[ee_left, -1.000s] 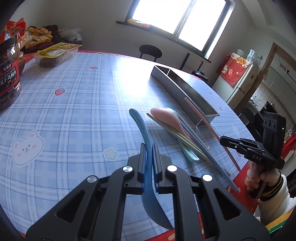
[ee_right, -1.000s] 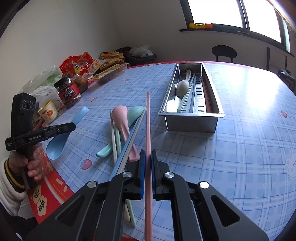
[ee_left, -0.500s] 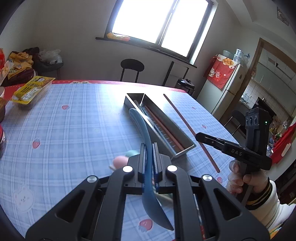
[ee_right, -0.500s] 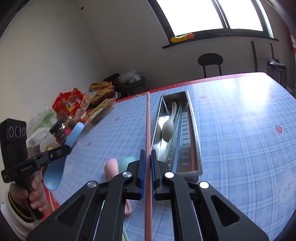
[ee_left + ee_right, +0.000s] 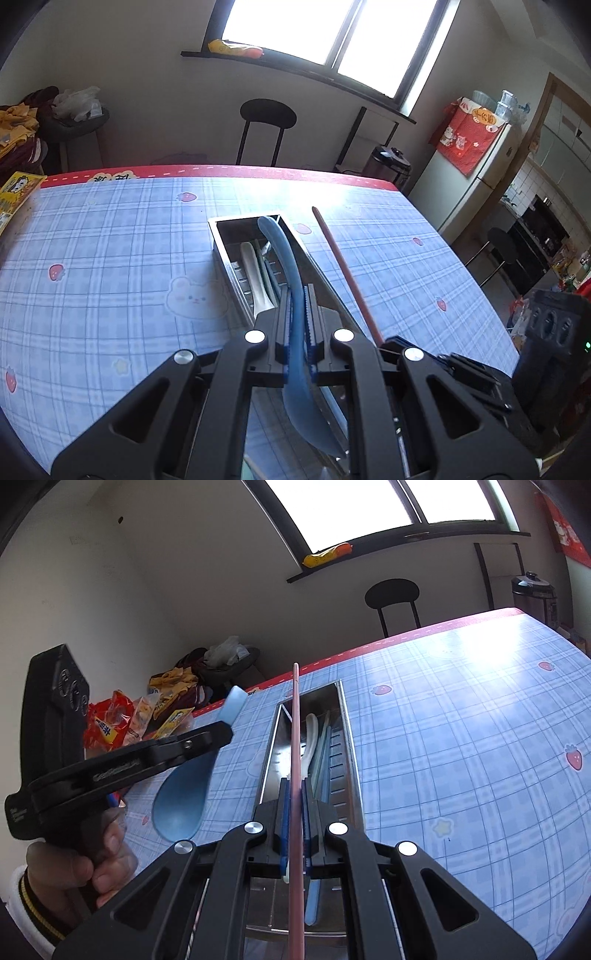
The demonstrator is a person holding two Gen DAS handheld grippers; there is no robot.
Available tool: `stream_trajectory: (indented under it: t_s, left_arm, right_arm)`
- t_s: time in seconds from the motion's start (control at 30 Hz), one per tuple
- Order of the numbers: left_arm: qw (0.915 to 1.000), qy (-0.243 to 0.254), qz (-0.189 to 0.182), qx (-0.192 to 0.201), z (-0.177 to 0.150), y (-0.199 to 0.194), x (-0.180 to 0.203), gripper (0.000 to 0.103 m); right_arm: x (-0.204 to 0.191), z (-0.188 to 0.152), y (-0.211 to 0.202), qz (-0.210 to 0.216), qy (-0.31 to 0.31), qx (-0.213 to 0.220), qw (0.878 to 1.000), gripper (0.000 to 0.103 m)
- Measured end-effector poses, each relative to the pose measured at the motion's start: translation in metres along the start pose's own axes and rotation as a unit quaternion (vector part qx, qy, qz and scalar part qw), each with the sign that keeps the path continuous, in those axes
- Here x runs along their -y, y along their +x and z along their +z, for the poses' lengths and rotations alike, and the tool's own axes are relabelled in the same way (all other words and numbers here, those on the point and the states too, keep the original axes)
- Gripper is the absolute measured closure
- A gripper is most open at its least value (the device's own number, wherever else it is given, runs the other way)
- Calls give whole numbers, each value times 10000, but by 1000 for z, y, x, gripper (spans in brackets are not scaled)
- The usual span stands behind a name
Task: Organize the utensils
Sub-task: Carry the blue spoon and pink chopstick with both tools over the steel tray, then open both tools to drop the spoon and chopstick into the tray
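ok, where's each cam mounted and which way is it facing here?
Left wrist: on the left gripper, looking down its fingers across the table at the tray and window; blue spoon clamped; right gripper at right.
Right wrist: on the right gripper, angled down over the tray; pink chopstick clamped; left gripper and hand at left.
Shared: tray, table, chair, both utensils.

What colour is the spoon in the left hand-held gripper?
Blue. The spoon shows best in the right wrist view.
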State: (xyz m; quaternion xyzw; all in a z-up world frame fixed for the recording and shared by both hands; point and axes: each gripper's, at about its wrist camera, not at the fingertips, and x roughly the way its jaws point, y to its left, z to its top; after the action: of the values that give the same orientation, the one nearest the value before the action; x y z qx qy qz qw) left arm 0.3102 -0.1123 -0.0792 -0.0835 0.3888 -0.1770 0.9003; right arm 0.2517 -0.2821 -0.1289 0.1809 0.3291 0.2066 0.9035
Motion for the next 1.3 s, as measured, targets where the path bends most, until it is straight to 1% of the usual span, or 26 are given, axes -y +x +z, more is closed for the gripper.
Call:
stream_trajectory:
  t_s: [0.1, 0.23, 0.33, 0.5, 0.63, 0.7, 0.93, 1.07, 1.17, 1.2, 1.3]
  left_arm:
    - [9996, 26, 222, -194, 7, 30, 2, 92]
    - [9976, 237, 583, -301, 7, 53, 3, 92]
    - [9950, 398, 855, -317, 7, 62, 1, 92]
    - [9924, 534, 1051, -364, 9, 76, 2, 92]
    - [9858, 921, 1344, -408, 7, 86, 15, 92]
    - [9830, 1059, 1431, -447, 6, 90, 18, 92]
    - [9828, 1088, 1351, -627, 3, 101, 14, 92]
    - [9856, 934, 1243, -669, 4, 103, 7, 91]
    - [9864, 906, 1185, -687, 6, 105, 4, 90]
    - [9864, 908, 1182, -696, 7, 106, 4, 89]
    - [9891, 813, 1038, -650, 11, 103, -1, 77]
  right_arm:
    - [5, -1, 4, -66, 66, -45, 9999, 97]
    - [9, -2, 11, -136, 131, -88, 9998, 96]
    - [12, -5, 16, -154, 198, -146, 9996, 96]
    - [8, -7, 27, -129, 196, -224, 9995, 96]
    - [9, -7, 32, -169, 211, -248, 9993, 96]
    - [12, -7, 34, -191, 241, -262, 9992, 96]
    - [16, -8, 40, -244, 260, -276, 9990, 96]
    - [17, -8, 40, -240, 268, -246, 9991, 96]
    - [16, -9, 41, -220, 258, -236, 9991, 96]
    - [16, -9, 42, -221, 228, -230, 9992, 96]
    - [15, -8, 43, -206, 184, -215, 9994, 95]
